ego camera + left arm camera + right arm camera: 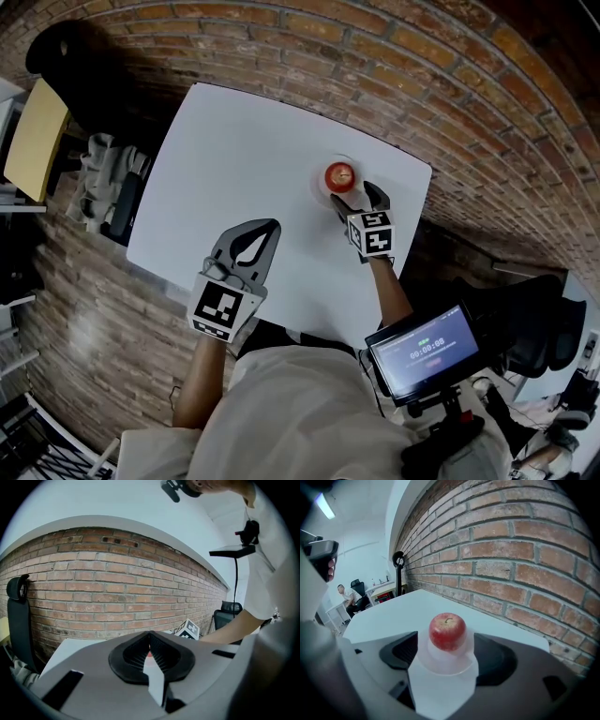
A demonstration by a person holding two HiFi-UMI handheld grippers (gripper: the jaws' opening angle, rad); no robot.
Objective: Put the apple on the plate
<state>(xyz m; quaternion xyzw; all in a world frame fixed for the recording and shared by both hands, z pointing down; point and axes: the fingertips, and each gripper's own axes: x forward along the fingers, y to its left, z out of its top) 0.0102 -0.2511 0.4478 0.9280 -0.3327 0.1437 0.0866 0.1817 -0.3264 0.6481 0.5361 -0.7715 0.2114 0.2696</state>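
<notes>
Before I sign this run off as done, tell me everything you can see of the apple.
The apple is red with fine pale speckles, a short brown stem in its top dimple, skin apparently whole. It stands upright on a small white plate near the table corner beside the brick wall. Only the plate touches it; the right gripper, jaws open, flanks the plate, clear of the apple.

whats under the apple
A small white plate, resting on the white table. The apple covers the plate's centre, so where they touch cannot be seen.
</notes>
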